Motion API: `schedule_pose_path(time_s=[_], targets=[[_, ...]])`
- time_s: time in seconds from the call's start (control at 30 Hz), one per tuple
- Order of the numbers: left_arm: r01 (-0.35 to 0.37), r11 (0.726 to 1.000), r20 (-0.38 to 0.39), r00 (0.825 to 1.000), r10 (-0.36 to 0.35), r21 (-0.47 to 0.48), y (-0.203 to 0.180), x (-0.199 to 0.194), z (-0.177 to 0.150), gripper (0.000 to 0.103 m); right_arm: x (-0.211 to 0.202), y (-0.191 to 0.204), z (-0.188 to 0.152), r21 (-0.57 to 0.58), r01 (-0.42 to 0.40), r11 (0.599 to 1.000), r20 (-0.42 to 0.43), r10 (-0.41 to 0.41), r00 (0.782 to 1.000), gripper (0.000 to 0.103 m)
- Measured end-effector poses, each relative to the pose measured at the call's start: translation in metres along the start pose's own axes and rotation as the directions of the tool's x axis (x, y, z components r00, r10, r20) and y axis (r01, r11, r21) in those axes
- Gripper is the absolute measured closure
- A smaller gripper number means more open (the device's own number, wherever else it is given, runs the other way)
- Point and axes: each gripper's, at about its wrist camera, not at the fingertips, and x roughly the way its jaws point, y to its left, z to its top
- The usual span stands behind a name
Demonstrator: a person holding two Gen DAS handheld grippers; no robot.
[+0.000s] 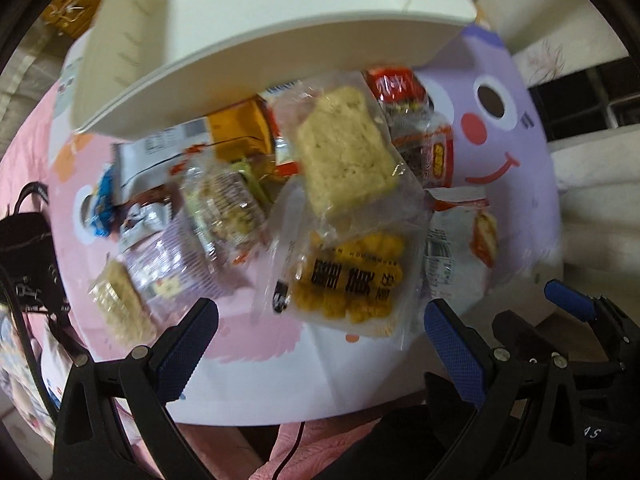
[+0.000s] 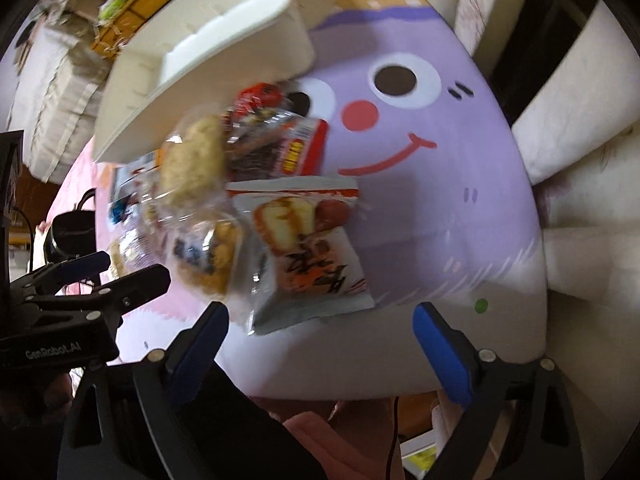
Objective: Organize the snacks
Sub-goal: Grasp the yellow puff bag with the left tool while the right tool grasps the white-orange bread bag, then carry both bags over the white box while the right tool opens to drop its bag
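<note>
While both stand wide apart and hold nothing, the left claw [image 1: 320, 332] and right claw [image 2: 320, 340] hover near the snack pile [image 1: 280, 200] on the table [image 2: 460, 220]; a white divided tray [image 1: 248, 40] lies just beyond.

snack wrappers [image 1: 348, 184]: glossy clear plastic (crinkled) | organizer box [image 1: 224, 52]: matt cream plastic | tool pads [image 1: 456, 348]: textured blue

Right gripper [image 2: 320, 338] jaws spread wide before a white snack packet [image 2: 316, 268] beside the snack pile [image 2: 208, 184]
</note>
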Motion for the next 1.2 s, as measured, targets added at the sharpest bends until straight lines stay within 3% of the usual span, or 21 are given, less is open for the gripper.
schedule_pose_path(time_s=[0.13, 0.3, 0.53, 0.8, 1.07, 1.2], targets=[[-0.017, 1.000, -0.067, 0.998, 0.018, 0.017, -0.005, 0.025, 0.012, 0.001, 0.017, -0.006, 0.000, 0.040, -0.010, 0.999, -0.024, 0.011, 1.000, 0.019], [-0.025, 0.999, -0.123, 0.992, 0.028, 0.030, -0.010, 0.046, 0.022, 0.001, 0.028, -0.008, -0.001, 0.047, -0.030, 0.998, -0.026, 0.032, 0.999, 0.020], [0.012, 1.000, -0.172, 0.985, -0.008, 0.021, -0.024, 0.068, 0.031, 0.000, 0.038, 0.000, 0.006, 0.025, -0.025, 0.999, -0.020, 0.026, 0.999, 0.028], [0.077, 0.997, -0.187, 0.979, -0.081, -0.033, -0.010, 0.074, 0.032, 0.000, 0.041, -0.002, 0.013, -0.003, 0.005, 1.000, 0.007, -0.005, 1.000, 0.031], [0.036, 0.999, -0.186, 0.982, -0.042, -0.036, -0.021, 0.087, 0.026, 0.002, 0.042, 0.010, 0.007, -0.014, 0.025, 1.000, 0.023, -0.025, 0.999, 0.043], [0.022, 0.999, -0.159, 0.987, -0.030, -0.050, -0.020, 0.085, 0.021, 0.013, 0.041, 0.002, -0.001, 0.019, 0.023, 1.000, 0.020, -0.023, 1.000, 0.044]])
